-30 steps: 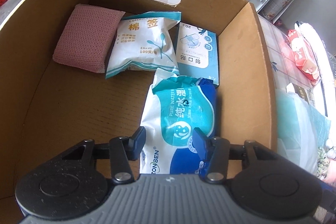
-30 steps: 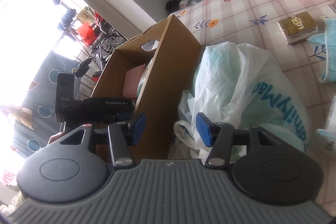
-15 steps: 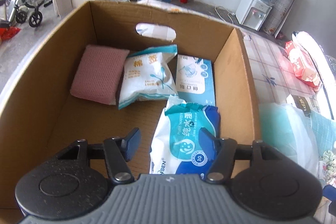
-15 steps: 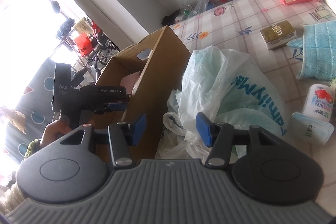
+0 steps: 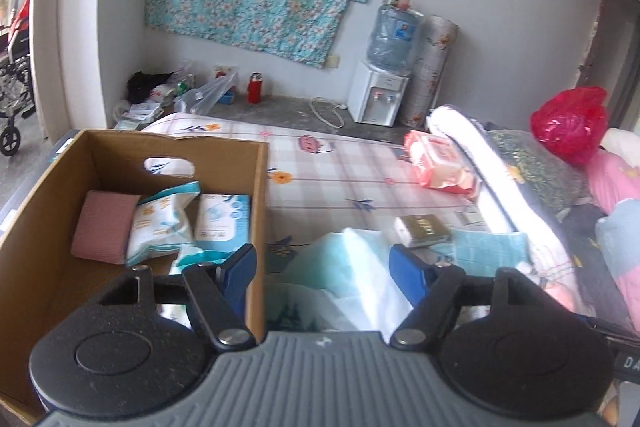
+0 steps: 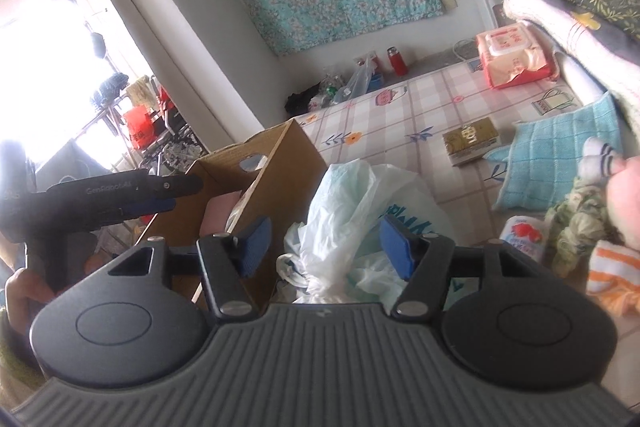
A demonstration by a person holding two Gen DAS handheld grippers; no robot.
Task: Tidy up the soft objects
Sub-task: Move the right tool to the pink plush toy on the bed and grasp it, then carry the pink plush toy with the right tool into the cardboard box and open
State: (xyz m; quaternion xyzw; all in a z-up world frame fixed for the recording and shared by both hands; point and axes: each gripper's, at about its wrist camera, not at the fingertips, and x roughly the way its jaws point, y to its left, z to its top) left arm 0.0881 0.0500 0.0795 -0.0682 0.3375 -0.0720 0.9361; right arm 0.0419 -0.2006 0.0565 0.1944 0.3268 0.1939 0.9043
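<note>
A brown cardboard box stands on the checked sheet and holds a pink sponge, a cotton-swab pack, a blue-white mask pack and a wet-wipe pack, mostly hidden behind my fingers. My left gripper hovers over the box's right wall; its jaws are opening and nothing is between them. A crumpled white-green plastic bag lies beside the box. My right gripper hangs just above that bag, jaws opening, pads not pressing on it. The left gripper also shows at the left there.
On the sheet lie a pink wipes pack, a gold box, a teal cloth, a small white bottle and socks. Folded bedding and a red bag sit at the right. A water dispenser stands behind.
My left gripper rose out of the box, swung right toward the plastic bag and opened wider, leaving the wet-wipe pack inside. The right gripper lifted a little and its jaws widened.
</note>
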